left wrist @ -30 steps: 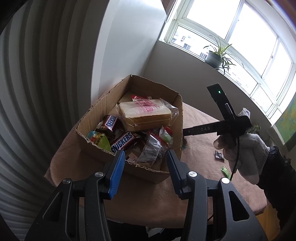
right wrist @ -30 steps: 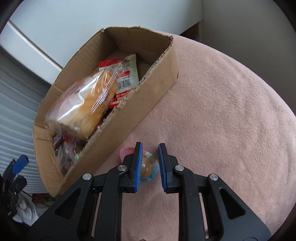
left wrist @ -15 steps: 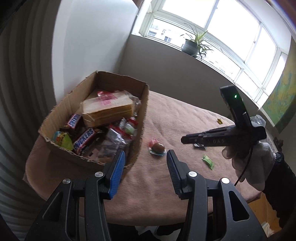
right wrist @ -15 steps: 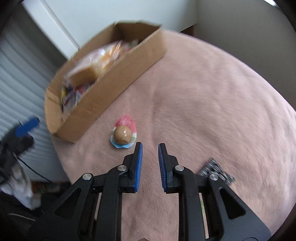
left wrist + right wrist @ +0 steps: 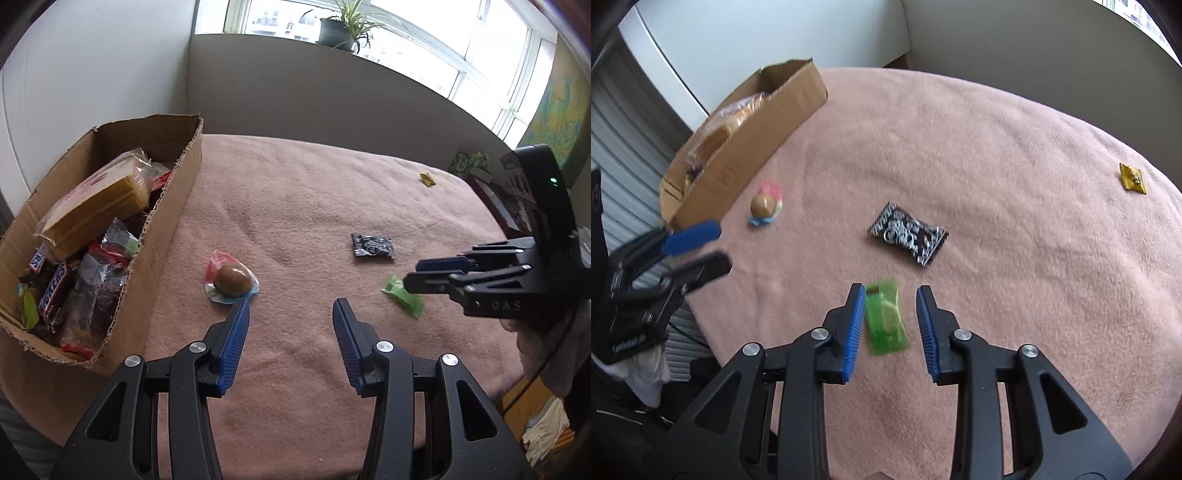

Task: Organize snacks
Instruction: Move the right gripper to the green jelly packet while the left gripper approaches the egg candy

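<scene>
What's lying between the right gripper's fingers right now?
In the right wrist view, the green snack packet lies on the pink blanket between the right gripper's just-widened jaws; neither pad presses on it.

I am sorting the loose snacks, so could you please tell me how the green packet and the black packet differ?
The green packet is plain green; the black packet carries white print. The green packet lies between the open fingers of the right tool, untouched; the black packet lies farther out, with no tool around it. The green packet looks narrower. Both lie flat on the pink cloth, outside the box.
</scene>
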`<state>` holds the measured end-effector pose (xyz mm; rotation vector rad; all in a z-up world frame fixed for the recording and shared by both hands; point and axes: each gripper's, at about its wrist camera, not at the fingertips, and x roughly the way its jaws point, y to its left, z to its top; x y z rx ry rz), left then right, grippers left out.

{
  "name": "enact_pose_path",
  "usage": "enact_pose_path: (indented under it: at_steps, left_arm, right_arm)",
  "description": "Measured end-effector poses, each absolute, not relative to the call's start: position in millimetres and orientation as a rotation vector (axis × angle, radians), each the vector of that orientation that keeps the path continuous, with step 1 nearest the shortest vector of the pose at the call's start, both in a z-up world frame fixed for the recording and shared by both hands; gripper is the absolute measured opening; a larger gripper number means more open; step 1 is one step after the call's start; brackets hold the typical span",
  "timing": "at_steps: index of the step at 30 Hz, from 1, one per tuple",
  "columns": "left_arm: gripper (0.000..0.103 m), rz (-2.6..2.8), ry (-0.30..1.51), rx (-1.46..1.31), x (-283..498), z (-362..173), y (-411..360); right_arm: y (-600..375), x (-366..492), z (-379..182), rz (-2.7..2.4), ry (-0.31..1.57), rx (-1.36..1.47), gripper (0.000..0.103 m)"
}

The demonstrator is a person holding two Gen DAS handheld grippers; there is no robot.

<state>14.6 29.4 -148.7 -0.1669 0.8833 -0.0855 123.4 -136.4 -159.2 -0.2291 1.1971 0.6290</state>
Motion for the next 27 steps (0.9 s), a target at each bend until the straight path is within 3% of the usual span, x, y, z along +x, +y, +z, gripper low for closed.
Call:
enact_pose_path:
  at_steps: [4, 27]
  left_arm:
    - [0.046, -0.056, 0.895, -0.171, 24.4, -156.4, 32.6]
    - [0.046, 0.019, 0.888, -0.161, 62.7, -170.5, 34.1]
  right_arm:
    - [-133.2, 115.5, -167.4, 0.613, 1.179, -0.288, 0.038]
    - [-130.5, 105.5, -173.3, 0.636, 1.136, -0.351, 0.038]
